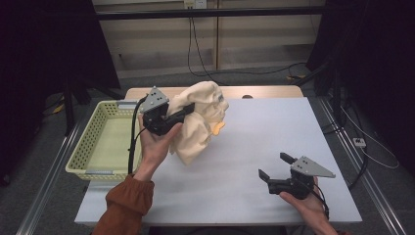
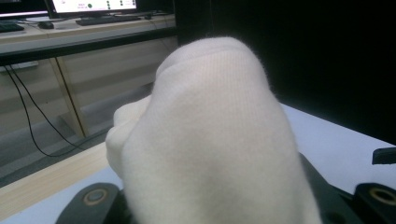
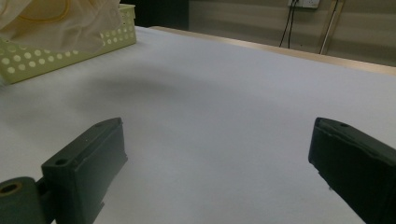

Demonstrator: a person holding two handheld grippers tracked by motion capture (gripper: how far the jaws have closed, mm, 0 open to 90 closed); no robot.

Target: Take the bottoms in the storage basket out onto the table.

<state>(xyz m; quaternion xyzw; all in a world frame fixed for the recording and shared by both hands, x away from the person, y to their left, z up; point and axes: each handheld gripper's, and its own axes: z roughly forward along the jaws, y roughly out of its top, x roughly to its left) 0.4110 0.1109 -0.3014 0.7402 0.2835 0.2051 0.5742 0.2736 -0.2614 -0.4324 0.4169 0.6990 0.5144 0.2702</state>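
A cream knitted cloth (image 1: 200, 122) with a small orange patch hangs bunched above the table's left half, its lower end close to the white surface. My left gripper (image 1: 186, 111), held up by a hand in a rust-coloured sleeve, is shut on the cloth's upper part. In the left gripper view the cloth (image 2: 210, 140) bulges out from between the black jaws and hides their tips. My right gripper (image 1: 275, 166) rests low near the front right of the table, its jaws wide apart and pointing left. Nothing lies between the jaws of the right gripper (image 3: 217, 128).
A pale green perforated basket (image 1: 80, 147) stands at the table's left edge, beside the hanging cloth; its wall (image 3: 70, 51) and the cloth (image 3: 60, 18) appear far off in the right gripper view. White table cover (image 1: 254, 137) stretches between the hands. Cables run on the floor behind.
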